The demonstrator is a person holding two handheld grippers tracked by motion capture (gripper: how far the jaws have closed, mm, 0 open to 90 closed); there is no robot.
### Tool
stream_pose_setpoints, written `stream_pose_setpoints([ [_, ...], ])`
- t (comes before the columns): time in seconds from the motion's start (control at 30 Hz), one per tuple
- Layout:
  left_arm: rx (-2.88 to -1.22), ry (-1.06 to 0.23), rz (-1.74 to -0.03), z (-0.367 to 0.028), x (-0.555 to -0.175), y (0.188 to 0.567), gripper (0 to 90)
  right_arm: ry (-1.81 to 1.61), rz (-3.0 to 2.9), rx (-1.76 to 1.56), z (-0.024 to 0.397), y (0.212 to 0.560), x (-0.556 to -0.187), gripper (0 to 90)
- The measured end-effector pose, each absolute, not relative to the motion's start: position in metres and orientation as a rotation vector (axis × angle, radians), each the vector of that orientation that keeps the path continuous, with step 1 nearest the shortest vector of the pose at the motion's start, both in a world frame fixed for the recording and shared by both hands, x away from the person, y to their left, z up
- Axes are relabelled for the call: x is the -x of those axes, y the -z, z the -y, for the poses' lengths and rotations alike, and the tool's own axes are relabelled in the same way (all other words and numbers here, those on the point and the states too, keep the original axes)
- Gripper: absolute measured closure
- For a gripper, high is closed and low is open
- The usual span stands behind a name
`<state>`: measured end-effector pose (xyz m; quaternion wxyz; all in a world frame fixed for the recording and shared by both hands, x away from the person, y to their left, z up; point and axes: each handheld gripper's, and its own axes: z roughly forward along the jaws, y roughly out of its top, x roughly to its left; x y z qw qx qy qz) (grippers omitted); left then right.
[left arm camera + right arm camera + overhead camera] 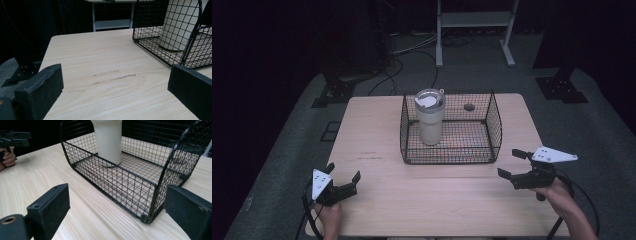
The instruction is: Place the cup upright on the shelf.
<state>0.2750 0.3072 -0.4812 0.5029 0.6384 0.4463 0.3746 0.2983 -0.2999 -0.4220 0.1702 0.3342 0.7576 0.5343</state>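
Tumbler (430,119) upright inside wire basket (492,125)

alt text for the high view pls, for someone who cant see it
A cream tumbler with a lid stands upright in the left part of a black wire basket on a light wooden table. Nearer the camera, the left gripper and right gripper are held open, apart from the basket.

We count: one wire basket (492,125) on worktop (377,135); one cream tumbler (430,120) inside, toward 9 o'clock; two tongs, left tongs (344,176) at 7, right tongs (510,163) at 4.
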Motion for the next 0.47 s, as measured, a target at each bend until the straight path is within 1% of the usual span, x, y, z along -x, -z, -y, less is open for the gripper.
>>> stream_pose_setpoints([
  [0.47, -1.543, -0.904, -1.082, -0.307, -0.275, 0.481, 0.0, -1.511, -2.130, -0.992, 0.312, 0.439, -0.283, 5.8],
])
